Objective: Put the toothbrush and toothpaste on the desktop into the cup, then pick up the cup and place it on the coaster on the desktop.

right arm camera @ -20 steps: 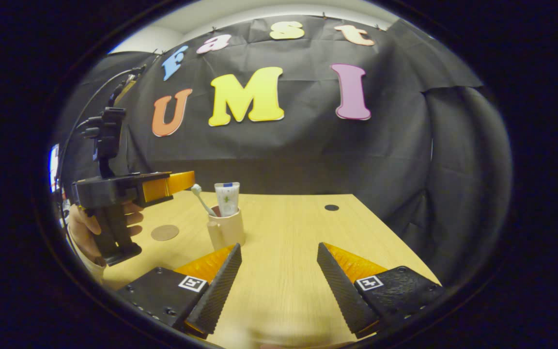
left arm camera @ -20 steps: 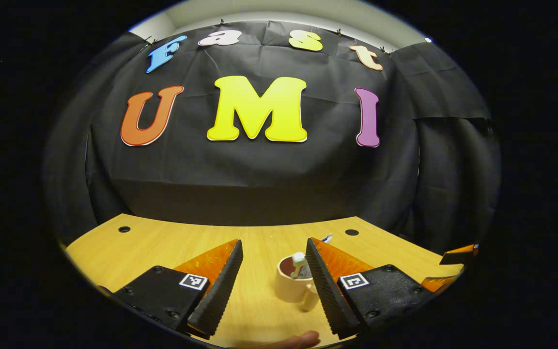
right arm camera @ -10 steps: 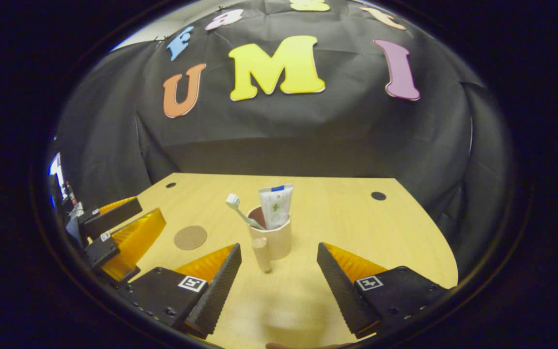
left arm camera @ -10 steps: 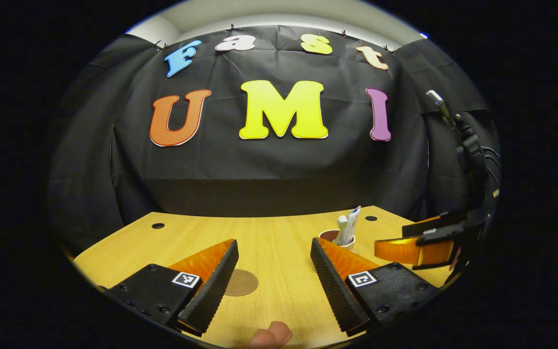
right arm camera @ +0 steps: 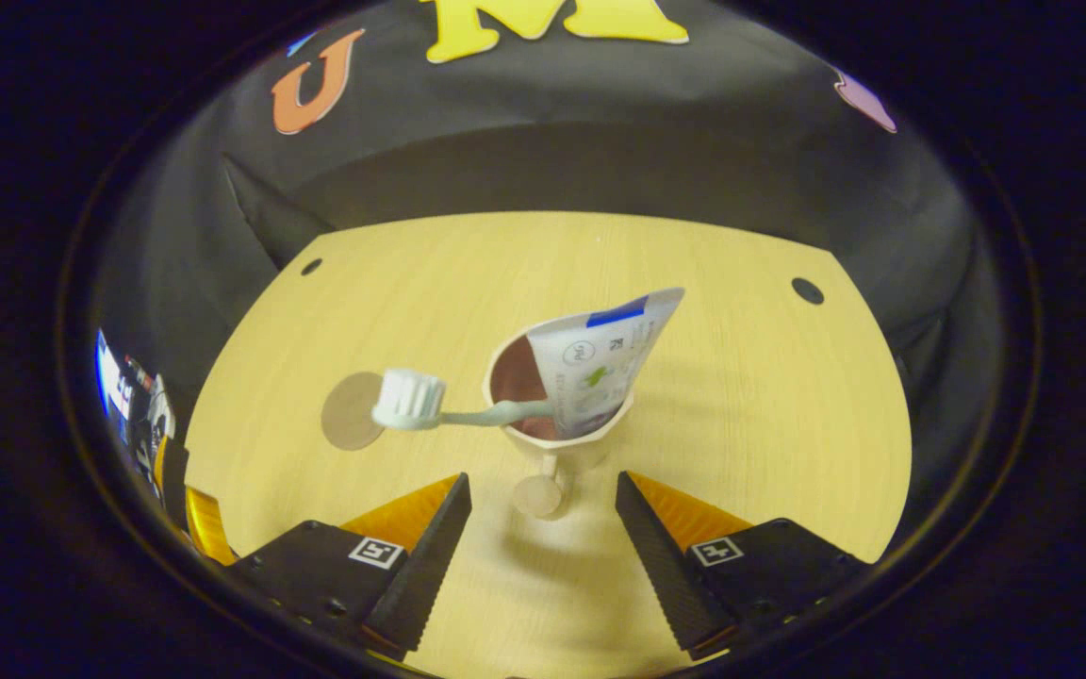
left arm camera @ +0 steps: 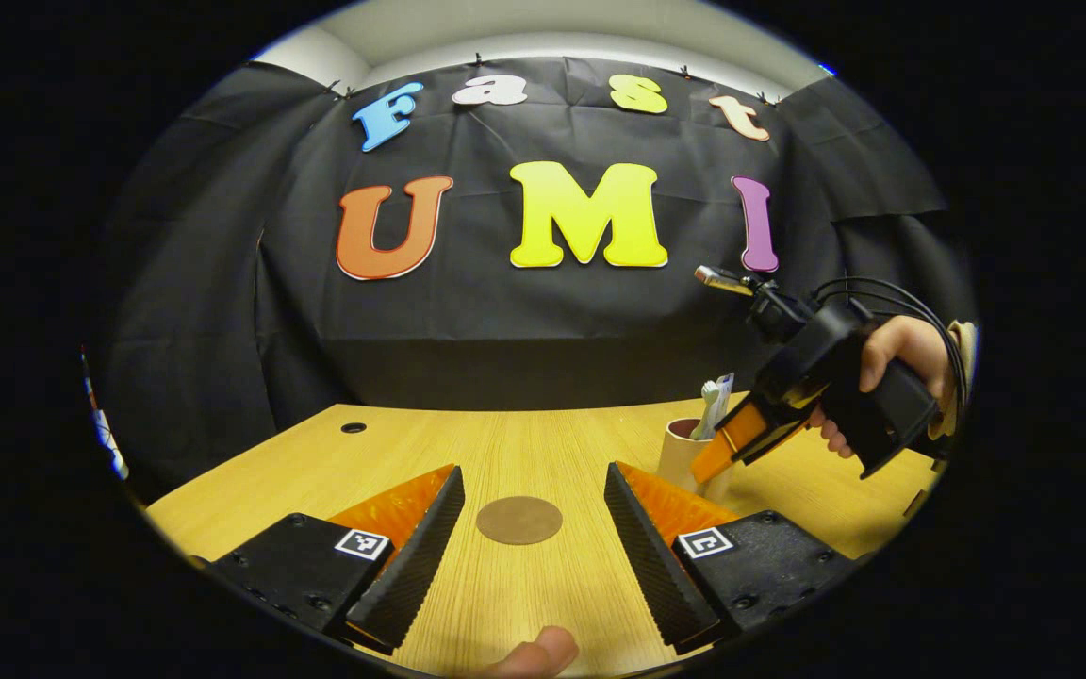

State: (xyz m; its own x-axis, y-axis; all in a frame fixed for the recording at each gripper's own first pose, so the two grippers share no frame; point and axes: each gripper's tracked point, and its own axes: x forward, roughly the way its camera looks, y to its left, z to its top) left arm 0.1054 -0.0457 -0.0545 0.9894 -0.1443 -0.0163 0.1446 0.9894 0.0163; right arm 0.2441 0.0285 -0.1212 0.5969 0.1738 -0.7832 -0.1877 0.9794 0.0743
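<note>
Beige cup (right arm camera: pixel 557 424): stands upright on the wooden desktop (right arm camera: pixel 750 396), handle (right arm camera: pixel 541 490) pointing at the right gripper (right arm camera: pixel 543 556), not yet on the coaster.
Right gripper: jaws wide, holding nothing, poised above the cup and tilted down at it; handle sits between the two fingers (right arm camera: pixel 425 556), no contact that I can see.
Left gripper (left arm camera: pixel 534 556): jaws wide, empty, low over the desktop, coaster (left arm camera: pixel 518 520) lying between its fingers further out. Well apart from the cup.
Toothbrush (right arm camera: pixel 449 410): in the cup, leaning out over the rim, head toward the coaster side.
Toothpaste (right arm camera: pixel 600 363): in the cup, leaning the other way, crimped end up.
Coaster: brown disc, flat on the desktop, bare, beside the cup on the toothbrush side.
Step in hand (my read): loading done, cup pickup by the right gripper is next.
How to do it well: close squarely on the handle or the wall, stay clear of the leaning brush, lift straight and keep the cup level so nothing tips out; left gripper should clear off the coaster first.
Risk: top-heavy load, brush overhang could snag a finger.
Count: one cup, one toothbrush, one toothpaste, one coaster, two grippers, two grommet holes (right arm camera: pixel 807 290) in the desktop.
</note>
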